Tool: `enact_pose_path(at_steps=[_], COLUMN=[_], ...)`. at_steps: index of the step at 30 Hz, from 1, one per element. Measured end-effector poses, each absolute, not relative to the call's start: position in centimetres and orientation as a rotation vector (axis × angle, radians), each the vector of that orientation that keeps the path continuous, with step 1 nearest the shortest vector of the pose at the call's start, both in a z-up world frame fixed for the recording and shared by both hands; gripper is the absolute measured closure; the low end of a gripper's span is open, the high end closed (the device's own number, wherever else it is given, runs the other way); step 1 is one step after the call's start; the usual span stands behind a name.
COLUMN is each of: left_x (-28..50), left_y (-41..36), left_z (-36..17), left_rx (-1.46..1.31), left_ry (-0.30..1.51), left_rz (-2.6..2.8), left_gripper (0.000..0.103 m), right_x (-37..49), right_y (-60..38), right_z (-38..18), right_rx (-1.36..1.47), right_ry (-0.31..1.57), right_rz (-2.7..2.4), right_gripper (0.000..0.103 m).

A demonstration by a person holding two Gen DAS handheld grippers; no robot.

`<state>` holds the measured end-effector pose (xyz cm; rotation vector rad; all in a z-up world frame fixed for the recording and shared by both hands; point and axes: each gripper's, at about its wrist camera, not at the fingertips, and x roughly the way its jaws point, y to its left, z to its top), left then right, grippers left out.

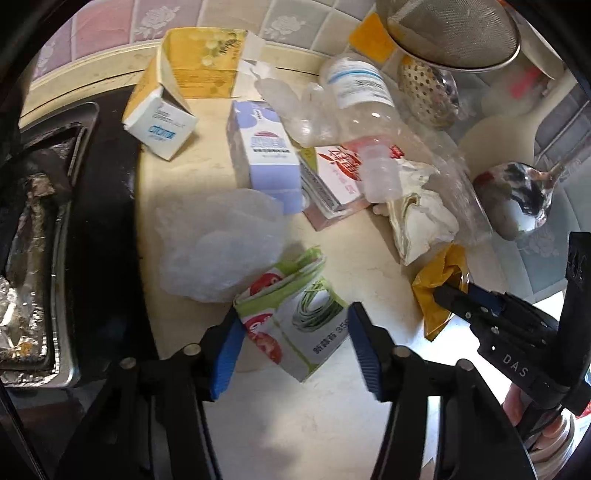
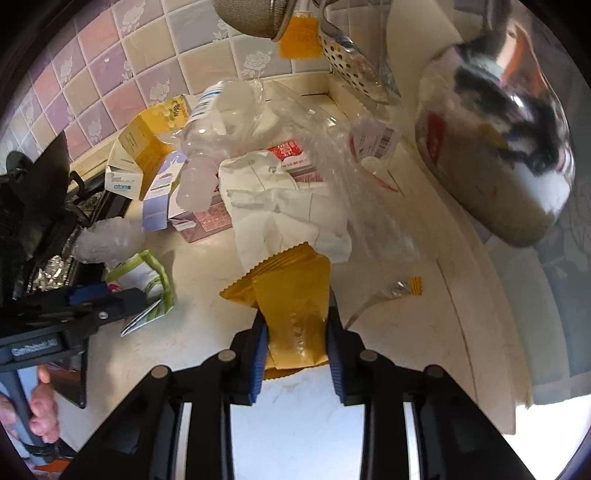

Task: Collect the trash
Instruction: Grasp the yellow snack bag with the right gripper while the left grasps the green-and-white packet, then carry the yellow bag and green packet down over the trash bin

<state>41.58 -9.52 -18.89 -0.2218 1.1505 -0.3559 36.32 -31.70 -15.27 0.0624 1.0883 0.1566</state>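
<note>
Trash lies in a heap on a cream counter (image 1: 295, 417). My left gripper (image 1: 295, 332) is shut on a green and white carton (image 1: 295, 317), its blue pads (image 1: 225, 354) pressing both sides. My right gripper (image 2: 295, 332) is shut on a yellow foil packet (image 2: 295, 306); this packet also shows in the left wrist view (image 1: 436, 291). Beyond lie a clear plastic bottle (image 1: 362, 107), a lilac box (image 1: 266, 151), a pink and red box (image 1: 332, 177), a yellow carton (image 1: 192, 74), crumpled white paper (image 2: 280, 210) and a clear plastic wad (image 1: 221, 240).
A black stove (image 1: 92, 206) with a foil-lined tray (image 1: 22, 295) is to the left. A strainer (image 1: 454, 33), a slotted spoon (image 1: 428, 92) and a steel ladle (image 1: 517, 199) hang at the right. A tiled wall (image 2: 110, 74) runs behind. A small torn foil strip (image 2: 402, 288) lies on the counter.
</note>
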Motion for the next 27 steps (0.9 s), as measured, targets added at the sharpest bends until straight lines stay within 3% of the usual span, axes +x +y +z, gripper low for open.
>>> enact_pose_path(at_steps=[2,4,6,7,15,27], left_x=[41.6,41.8,42.1,42.2,40.3,33.7], left_y=[-9.8,-10.0,-10.2,-10.5,-13.0,-12.6], left_z=[-19.0,-19.2,-19.6,-19.9,-18.7,-13.4], left_rx=[-0.225,-0.225,-0.232,-0.231,-0.132,-0.049], left_ry=[1.145,1.141,1.149,1.155,1.089,1.019], left_rz=[-0.368,-0.374,-0.388,-0.393,-0.384,-0.420], left_gripper=[0.054,0.062,0.085,0.090,0.100,0.101], right_x=[35.9,35.6,35.3,35.2,34.0,29.7], right_y=[-31.8,-31.7,-31.8,-31.8,-31.4,-30.3], right_z=[-15.3,-15.4,-15.4,-15.4,-15.1,-12.6], right_rx=[0.077,0.082,0.087,0.091,0.121,0.193], right_ry=[1.091,1.093,1.093,1.094,1.096,1.068], right_rz=[0.163,0.165,0.167,0.169,0.180,0.183], right_gripper=[0.075,0.075,0.076,0.076,0.079,0.084])
